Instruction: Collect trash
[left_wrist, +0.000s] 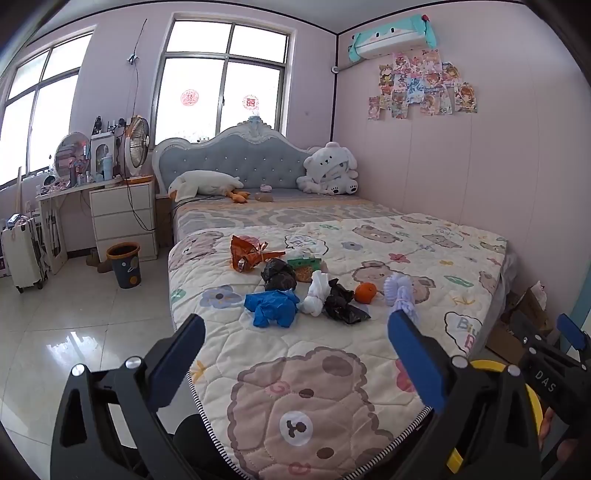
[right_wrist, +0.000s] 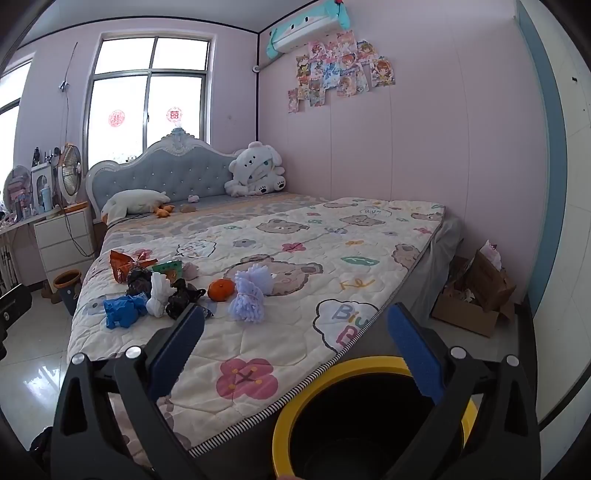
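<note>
A pile of trash lies on the bed's bear-print quilt (left_wrist: 332, 354): an orange wrapper (left_wrist: 247, 253), a green packet (left_wrist: 304, 264), black bags (left_wrist: 279, 275), a blue glove (left_wrist: 271, 308), a white wad (left_wrist: 316, 293), an orange fruit (left_wrist: 365, 292) and a lilac pompom (left_wrist: 400, 291). My left gripper (left_wrist: 295, 354) is open and empty, short of the pile. My right gripper (right_wrist: 295, 350) is open and empty, above a yellow-rimmed black bin (right_wrist: 369, 424) at the foot of the bed. The pile shows left in the right wrist view, with the glove (right_wrist: 122, 308) and pompom (right_wrist: 249, 295).
A small orange-rimmed bin (left_wrist: 125, 264) stands on the tiled floor left of the bed, by white drawers (left_wrist: 123, 218) and a suitcase (left_wrist: 22, 254). A cardboard box (right_wrist: 476, 295) sits between bed and right wall. Plush toys (left_wrist: 330, 170) lie at the headboard.
</note>
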